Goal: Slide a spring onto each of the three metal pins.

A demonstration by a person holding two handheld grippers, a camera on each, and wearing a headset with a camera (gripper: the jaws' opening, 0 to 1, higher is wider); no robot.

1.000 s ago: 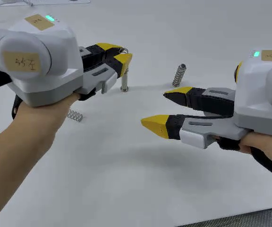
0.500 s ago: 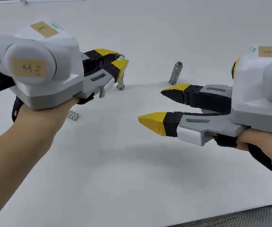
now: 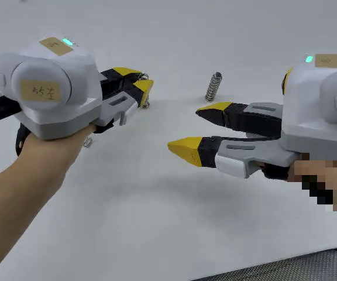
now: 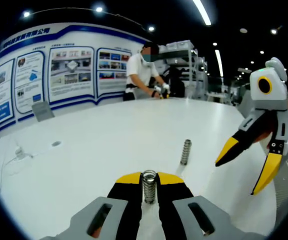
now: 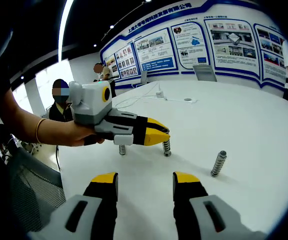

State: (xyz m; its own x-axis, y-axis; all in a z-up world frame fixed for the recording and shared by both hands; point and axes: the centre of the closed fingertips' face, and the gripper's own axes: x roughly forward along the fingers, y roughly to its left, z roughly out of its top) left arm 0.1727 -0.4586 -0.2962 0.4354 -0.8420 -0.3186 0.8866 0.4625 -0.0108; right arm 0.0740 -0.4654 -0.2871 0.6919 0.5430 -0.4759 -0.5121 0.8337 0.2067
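A coiled grey spring point(image 4: 149, 187) is clamped upright in the left gripper point(image 4: 149, 176); the right gripper point(image 5: 145, 176) is held with jaws spread wide.

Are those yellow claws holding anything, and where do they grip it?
A spring, pinched near its upper end by the left gripper; the right gripper holds nothing.
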